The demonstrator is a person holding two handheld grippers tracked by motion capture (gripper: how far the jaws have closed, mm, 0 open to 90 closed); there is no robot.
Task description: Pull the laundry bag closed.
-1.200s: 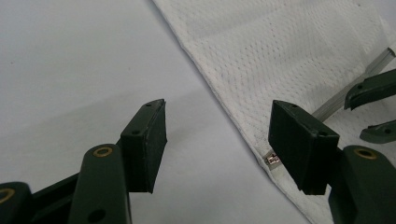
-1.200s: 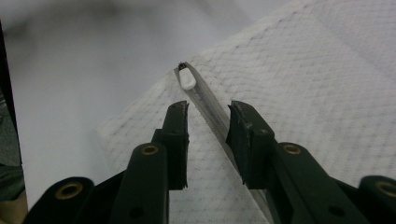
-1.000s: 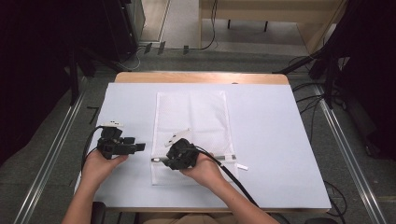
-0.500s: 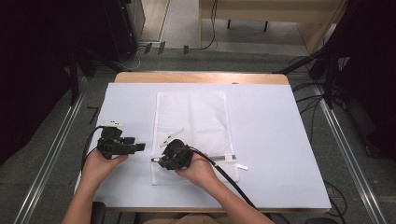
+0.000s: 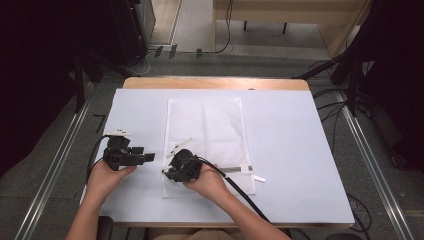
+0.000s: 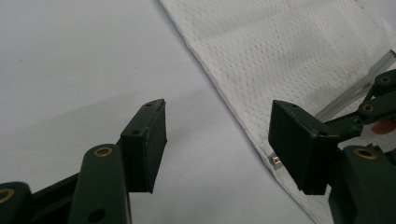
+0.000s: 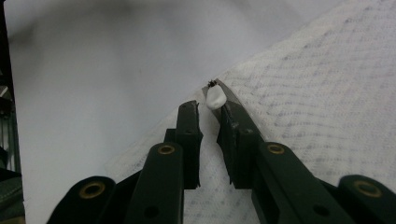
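The left tongs [image 5: 149, 157] sit near-left in the left hand [image 5: 102, 177], jaws wide apart. The right tongs [image 5: 166, 173] sit in the right hand [image 5: 207, 182] just right of them, jaws narrowly parted.

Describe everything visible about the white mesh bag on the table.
The white mesh bag is a flat rectangular pouch of fine perforated fabric, lying long side away from the person on the pale table cover. A zipper strip runs across its near end, with a white tab past its right edge. In the left gripper view a small metal piece sits at the hemmed edge. The right tool rests over its near-left corner, jaws nearly closed beside a small white pull; whether it grips is unclear. The left tool is open, off the bag.
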